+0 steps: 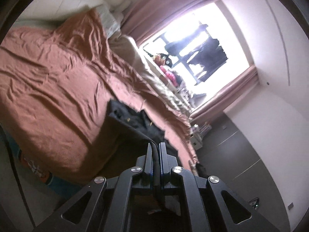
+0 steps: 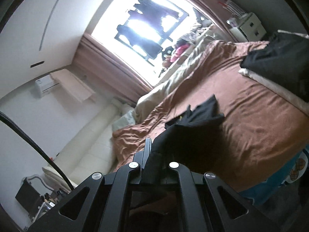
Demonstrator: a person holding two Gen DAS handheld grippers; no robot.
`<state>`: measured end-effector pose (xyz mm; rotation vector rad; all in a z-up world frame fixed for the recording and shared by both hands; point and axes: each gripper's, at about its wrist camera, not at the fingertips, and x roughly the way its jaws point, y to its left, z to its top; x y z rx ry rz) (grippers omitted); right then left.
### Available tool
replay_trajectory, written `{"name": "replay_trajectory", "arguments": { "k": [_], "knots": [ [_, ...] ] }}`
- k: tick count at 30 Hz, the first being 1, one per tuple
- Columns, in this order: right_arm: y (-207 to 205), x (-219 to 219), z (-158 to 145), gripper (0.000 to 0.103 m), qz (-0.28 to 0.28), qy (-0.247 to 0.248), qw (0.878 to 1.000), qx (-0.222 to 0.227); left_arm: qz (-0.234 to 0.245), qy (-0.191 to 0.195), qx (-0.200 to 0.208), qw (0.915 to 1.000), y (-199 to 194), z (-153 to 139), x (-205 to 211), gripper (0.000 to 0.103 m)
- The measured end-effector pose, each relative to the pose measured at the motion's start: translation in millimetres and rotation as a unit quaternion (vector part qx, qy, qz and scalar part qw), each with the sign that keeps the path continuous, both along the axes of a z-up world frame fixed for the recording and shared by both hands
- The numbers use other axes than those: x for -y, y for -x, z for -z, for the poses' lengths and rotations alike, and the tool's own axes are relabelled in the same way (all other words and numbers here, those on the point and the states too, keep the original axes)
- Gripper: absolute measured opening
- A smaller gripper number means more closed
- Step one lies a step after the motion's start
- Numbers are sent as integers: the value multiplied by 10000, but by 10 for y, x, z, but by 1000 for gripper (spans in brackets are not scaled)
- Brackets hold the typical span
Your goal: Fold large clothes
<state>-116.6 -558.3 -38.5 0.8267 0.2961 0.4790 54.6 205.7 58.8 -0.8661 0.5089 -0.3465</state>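
A black garment (image 1: 139,123) is pinched between the fingers of the left gripper (image 1: 155,147) and also clamped by the right gripper (image 2: 154,145). It is held lifted over the rust-brown bed (image 1: 58,77), near its foot edge.

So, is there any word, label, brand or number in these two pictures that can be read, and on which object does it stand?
None can be read.
Air conditioner: a small dark mark on its front, too blurred to read.
Blue cloth under the brown bed cover: an orange and white cartoon print; no letters can be made out.
Black garment: small yellow specks, too small to tell as text.
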Motion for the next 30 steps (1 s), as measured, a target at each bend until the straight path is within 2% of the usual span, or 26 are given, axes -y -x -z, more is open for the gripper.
{"name": "replay_trajectory", "arguments": {
  "k": [5, 10, 14, 17, 23, 30],
  "knots": [
    [119, 54, -222, 0, -39, 50, 9993, 365, -79, 25, 438, 9990, 269, -363, -70, 4],
    [102, 125, -231, 1, -49, 44, 9978, 659, -261, 105, 791, 9965, 426, -685, -158, 4],
    [-84, 213, -154, 1, 1, 23, 9976, 693, -301, 37, 922, 9953, 358, -821, -151, 4],
    [-305, 247, -81, 1, 24, 0, 9979, 646, -395, -73, 927, 9949, 202, -864, -118, 4],
    [-756, 205, -139, 1, 106, 4, 9984, 550, -413, -292, 886, 9948, -313, -942, 16, 4],
    [-1496, 152, -244, 1, 194, 78, 9992, 350, -415, -495, 661, 9957, -1225, -915, 120, 4]
  ]
}}
